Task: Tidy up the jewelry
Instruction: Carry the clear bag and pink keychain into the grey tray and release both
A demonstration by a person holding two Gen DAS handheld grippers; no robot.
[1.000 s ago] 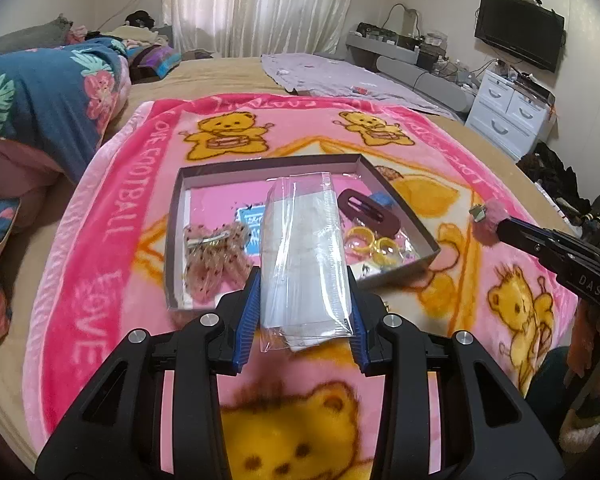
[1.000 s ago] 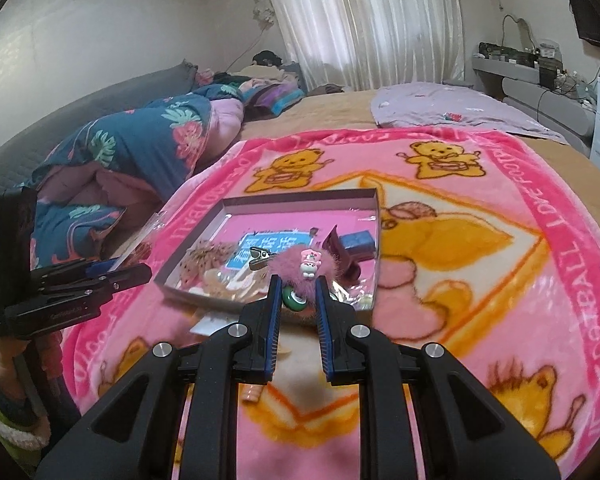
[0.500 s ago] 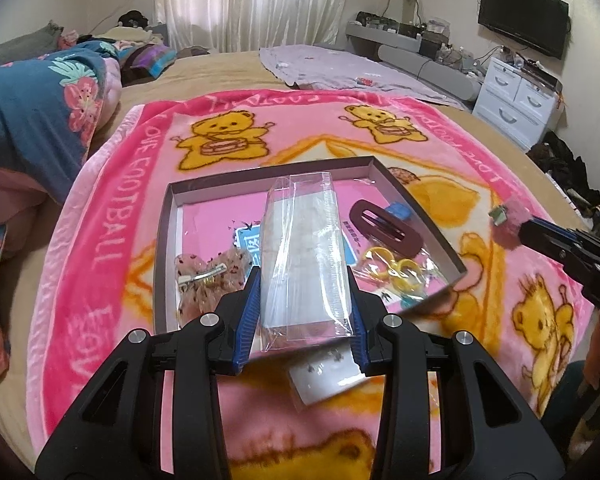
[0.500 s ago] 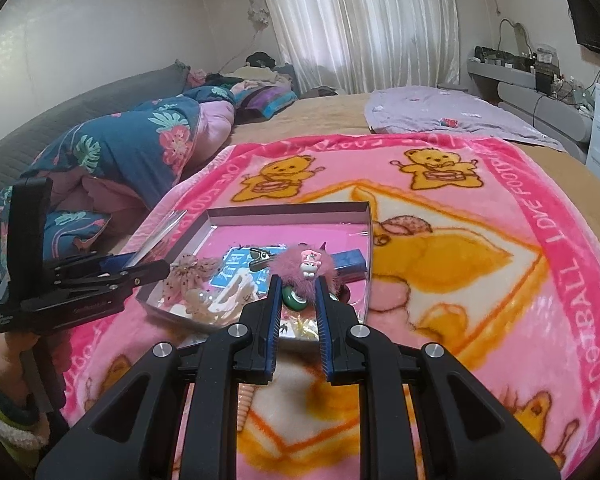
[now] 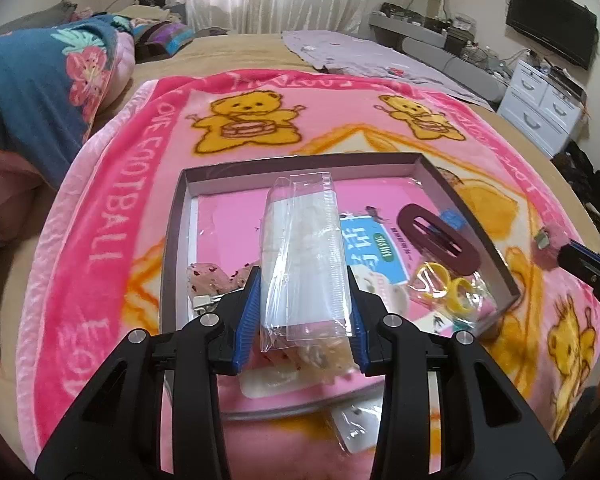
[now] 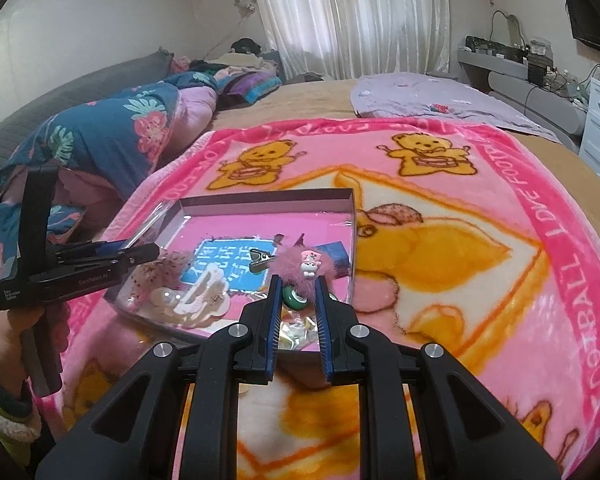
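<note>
A shallow open box [image 5: 476, 216] lies on a pink teddy-bear blanket [image 5: 112, 208] spread over a bed, and it now fills more of both views than a moment ago: both hands have carried their loads closer, so they hang over the box's near edge. That suggests each piece is about to be set down inside.

The left gripper [image 5: 300, 312] has its fingers clenched on a clear plastic bag [image 5: 300, 248], which stands upright between the blue pads, crinkled, with small pale pieces at its bottom. The right gripper [image 6: 298, 300] grips a fluffy pink hair clip [image 6: 296, 268] bearing a tiny white-and-pink figure, with a green bead just below it.

Inside the box lie a blue printed card [image 5: 372, 248], a dark maroon oval hair clip [image 5: 436, 240], yellow rings [image 5: 444, 284] in clear wrap, and a pale speckled bow [image 5: 212, 280] at the left. The right view also shows a cream claw clip [image 6: 204, 300] with pearls beside it. Another small clear packet [image 5: 356, 428] rests on the blanket just outside the box's near wall.
</note>
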